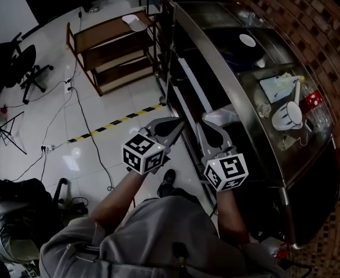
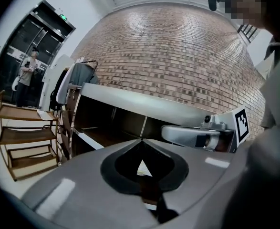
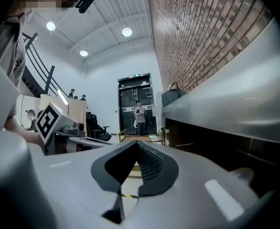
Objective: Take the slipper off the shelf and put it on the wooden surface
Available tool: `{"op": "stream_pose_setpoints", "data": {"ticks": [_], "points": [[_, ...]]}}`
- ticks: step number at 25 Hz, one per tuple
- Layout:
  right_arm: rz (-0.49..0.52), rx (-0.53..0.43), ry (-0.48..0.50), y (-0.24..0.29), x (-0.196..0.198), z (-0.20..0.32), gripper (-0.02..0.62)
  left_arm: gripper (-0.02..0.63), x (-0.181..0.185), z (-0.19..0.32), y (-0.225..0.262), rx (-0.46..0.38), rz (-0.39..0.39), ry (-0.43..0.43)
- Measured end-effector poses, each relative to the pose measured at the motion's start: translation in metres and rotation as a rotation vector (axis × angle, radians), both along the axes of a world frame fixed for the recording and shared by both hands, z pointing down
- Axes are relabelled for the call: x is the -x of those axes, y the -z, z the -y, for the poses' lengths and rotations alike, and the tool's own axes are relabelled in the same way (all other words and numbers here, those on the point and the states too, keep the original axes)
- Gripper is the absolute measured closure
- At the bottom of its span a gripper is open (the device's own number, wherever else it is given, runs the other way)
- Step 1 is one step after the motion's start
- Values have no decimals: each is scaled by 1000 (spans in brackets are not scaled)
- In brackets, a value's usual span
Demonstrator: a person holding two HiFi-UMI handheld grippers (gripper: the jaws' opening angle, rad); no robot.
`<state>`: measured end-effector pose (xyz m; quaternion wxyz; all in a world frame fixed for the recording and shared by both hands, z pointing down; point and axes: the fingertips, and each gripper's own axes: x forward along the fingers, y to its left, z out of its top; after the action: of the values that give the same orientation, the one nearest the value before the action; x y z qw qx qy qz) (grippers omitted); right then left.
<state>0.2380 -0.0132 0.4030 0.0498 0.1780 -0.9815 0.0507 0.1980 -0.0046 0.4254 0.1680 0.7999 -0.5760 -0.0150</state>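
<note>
In the head view a pale object (image 1: 220, 116), perhaps the slipper, lies on a low shelf of the long metal counter (image 1: 216, 45), just beyond my right gripper (image 1: 203, 122). My left gripper (image 1: 177, 124) is beside it, a little to the left. Both point at the counter's dark lower shelves. In the left gripper view the left gripper (image 2: 140, 140) has its jaws meeting at the tips with nothing between them. The right gripper (image 3: 136, 142) is likewise shut and empty. A wooden rack (image 1: 114, 45) stands further along the floor with a white item (image 1: 136, 21) on its top board.
The counter top carries a white bowl (image 1: 247, 40), a pale cup (image 1: 288, 115) and several small items. Cables (image 1: 94, 143) and yellow-black tape (image 1: 114, 122) cross the tiled floor. An office chair (image 1: 19, 62) stands at the left. A person (image 3: 140, 113) stands by the far doors.
</note>
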Motion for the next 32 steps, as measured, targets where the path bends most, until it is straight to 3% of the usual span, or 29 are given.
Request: {"op": "stream_pose_setpoints", "data": {"ticks": [5,14,24,30,32], "points": [[-30,23,-30,-10,24,32,595,601,24,49,-1,20,30,-61],[-74,81,-193,-39,26,78,595,601,10,113,-22,59,61,-290],[-112,154,-637,-79,0,123,595,601,2,155,-54,83,108,-622],[-112,205,-946,-89,-49,116,595,601,-20,162,-66,89,80,-802],[-104,248,-1032,-99,-66,109,560,601,-24,161,-70,98,77,-836]]}}
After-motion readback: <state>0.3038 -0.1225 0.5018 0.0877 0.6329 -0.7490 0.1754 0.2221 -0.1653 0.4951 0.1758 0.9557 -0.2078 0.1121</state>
